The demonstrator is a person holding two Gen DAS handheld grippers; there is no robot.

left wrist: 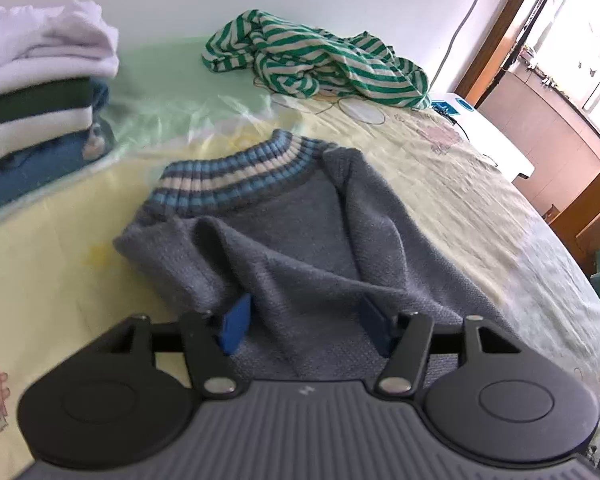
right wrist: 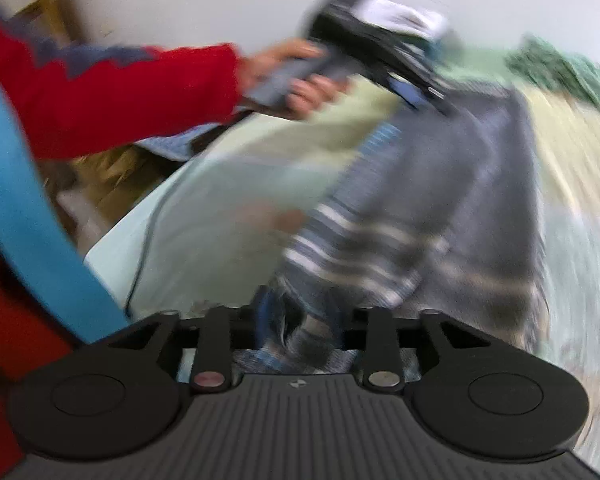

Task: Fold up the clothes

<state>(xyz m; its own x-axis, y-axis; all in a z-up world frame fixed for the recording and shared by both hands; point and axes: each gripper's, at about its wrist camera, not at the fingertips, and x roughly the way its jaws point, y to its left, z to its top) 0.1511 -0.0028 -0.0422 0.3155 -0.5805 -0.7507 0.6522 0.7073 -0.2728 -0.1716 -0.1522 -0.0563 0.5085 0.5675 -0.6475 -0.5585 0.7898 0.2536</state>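
Now our left gripper (left wrist: 304, 320) stands released over the grey sweater (left wrist: 284, 236); our right gripper (right wrist: 304, 320) straddles its striped hem, grip unclear through blur

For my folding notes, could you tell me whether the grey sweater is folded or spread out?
Partly folded: the grey sweater lies on the bed with both sleeves turned in over its body, not yet folded into a compact stack.

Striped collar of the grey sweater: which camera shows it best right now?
The left wrist view. There the striped collar is sharp and unobstructed at the far end of the grey sweater lying on the bed. The right wrist view is motion-blurred; the sweater shows only smeared stripes, with no clear collar.
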